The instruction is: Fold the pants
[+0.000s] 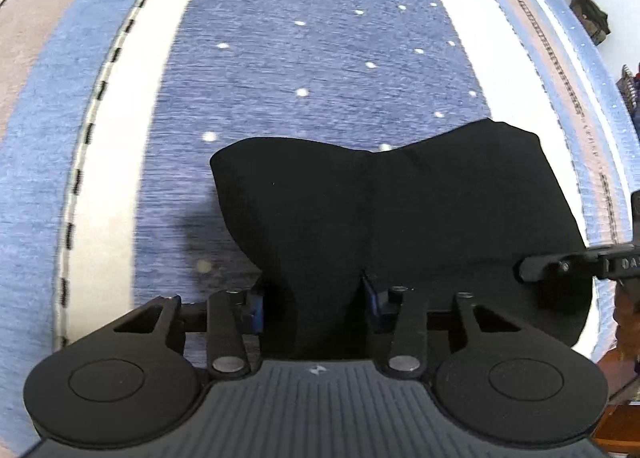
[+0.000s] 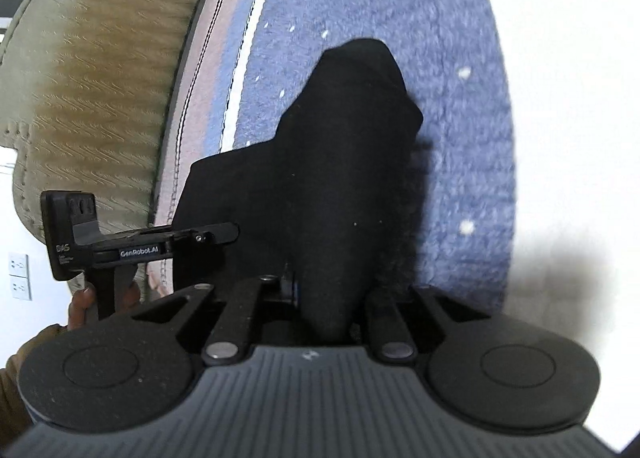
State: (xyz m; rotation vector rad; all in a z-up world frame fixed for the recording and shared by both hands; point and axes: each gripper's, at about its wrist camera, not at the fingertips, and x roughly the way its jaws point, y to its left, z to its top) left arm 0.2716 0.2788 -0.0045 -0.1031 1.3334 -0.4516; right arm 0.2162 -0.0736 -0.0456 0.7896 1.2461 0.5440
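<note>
Pants bunched, long axis across rug

You work in a home room: patterned blue rug, upholstered sofa, wall sockets.

"GenRobot.AI" on left hand-held gripper

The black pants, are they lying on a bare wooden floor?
No, the black pants lie on a blue rug dotted with white specks and edged by a white band.
</note>
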